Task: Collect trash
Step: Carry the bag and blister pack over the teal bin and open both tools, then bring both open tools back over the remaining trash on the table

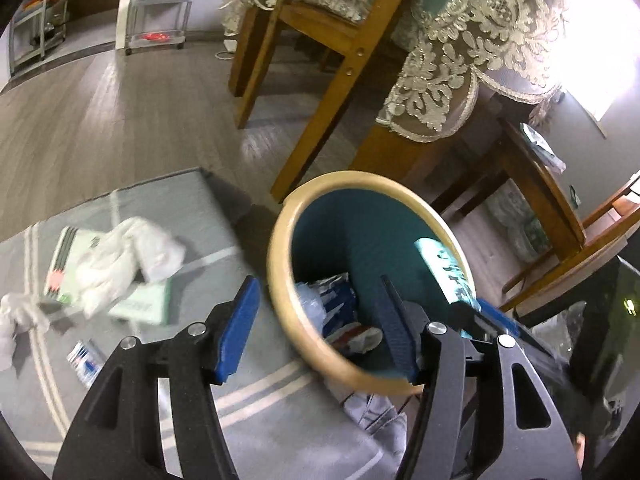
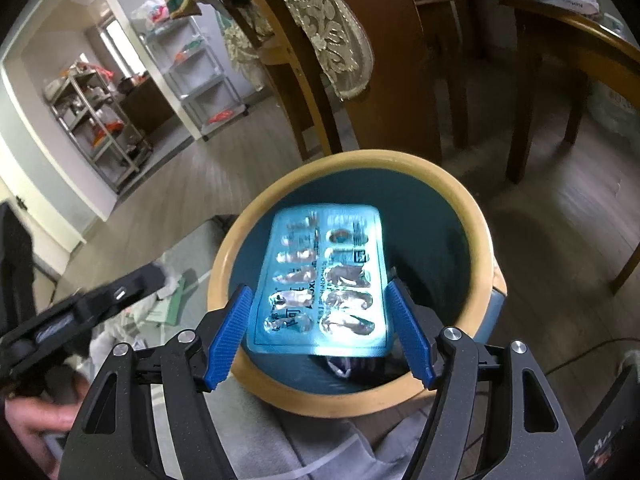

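Note:
A teal bin with a tan rim (image 1: 276, 264) stands on the grey rug; in the right wrist view its rim (image 2: 476, 216) fills the middle. A light blue empty blister pack (image 2: 320, 280) sits between my right gripper's fingers (image 2: 320, 330) over the bin's mouth; the jaws are wide and I cannot tell if they touch it. The pack also shows in the left wrist view (image 1: 444, 268). My left gripper (image 1: 316, 328) is open and empty, one finger outside the rim, one over the bin. Wrappers (image 1: 336, 300) lie inside the bin.
On the rug lie crumpled white tissues (image 1: 128, 264), green-and-white paper packaging (image 1: 76, 264) and a small blue-and-red wrapper (image 1: 84, 360). Wooden chair legs (image 1: 320, 120) and a lace tablecloth (image 1: 460, 60) stand behind the bin. Shelving units (image 2: 100, 120) stand far back.

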A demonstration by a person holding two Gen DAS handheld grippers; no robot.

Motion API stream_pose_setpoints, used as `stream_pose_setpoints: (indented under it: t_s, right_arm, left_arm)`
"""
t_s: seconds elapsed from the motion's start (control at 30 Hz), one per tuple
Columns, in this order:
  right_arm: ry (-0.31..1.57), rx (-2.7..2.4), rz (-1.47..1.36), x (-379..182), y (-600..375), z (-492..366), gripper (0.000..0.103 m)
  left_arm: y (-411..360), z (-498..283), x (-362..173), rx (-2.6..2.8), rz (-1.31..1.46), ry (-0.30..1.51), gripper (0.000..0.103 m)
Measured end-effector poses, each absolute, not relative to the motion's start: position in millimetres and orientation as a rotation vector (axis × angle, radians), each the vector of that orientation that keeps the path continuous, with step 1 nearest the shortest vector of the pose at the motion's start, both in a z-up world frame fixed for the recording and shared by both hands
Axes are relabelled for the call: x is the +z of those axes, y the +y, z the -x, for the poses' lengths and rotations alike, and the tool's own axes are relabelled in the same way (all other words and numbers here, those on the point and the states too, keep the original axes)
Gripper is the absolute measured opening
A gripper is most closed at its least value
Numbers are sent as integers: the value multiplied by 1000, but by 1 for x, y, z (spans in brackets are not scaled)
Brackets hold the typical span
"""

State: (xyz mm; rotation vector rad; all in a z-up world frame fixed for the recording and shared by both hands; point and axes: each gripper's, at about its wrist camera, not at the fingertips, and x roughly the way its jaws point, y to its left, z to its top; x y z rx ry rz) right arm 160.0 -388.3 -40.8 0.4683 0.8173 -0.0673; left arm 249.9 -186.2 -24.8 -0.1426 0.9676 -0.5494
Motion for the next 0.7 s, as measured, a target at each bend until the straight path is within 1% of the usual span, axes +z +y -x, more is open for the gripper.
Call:
stream_pose_setpoints:
  t_s: [0.03, 0.13, 0.2, 0.3, 0.7]
  right_arm:
    - [822, -69, -471, -41, -388, -162, 75]
    - [828, -72, -468, -43, -386, -164, 79]
    - [830, -68, -458, -42, -382, -165, 80]
    - [831, -60, -448, -42, -377, -167, 81]
    - [820, 34, -386, -31, -340, -166, 83]
  left_arm:
    - [-181, -247, -24, -544, 140, 966, 59]
    - [-159, -239, -22, -519, 135, 959, 60]
    - [-142, -234, -20, -494, 132, 952, 60]
    - [-116, -227, -17, -454, 137, 941, 64]
    - [-5, -199, -10, -277, 164, 908, 66]
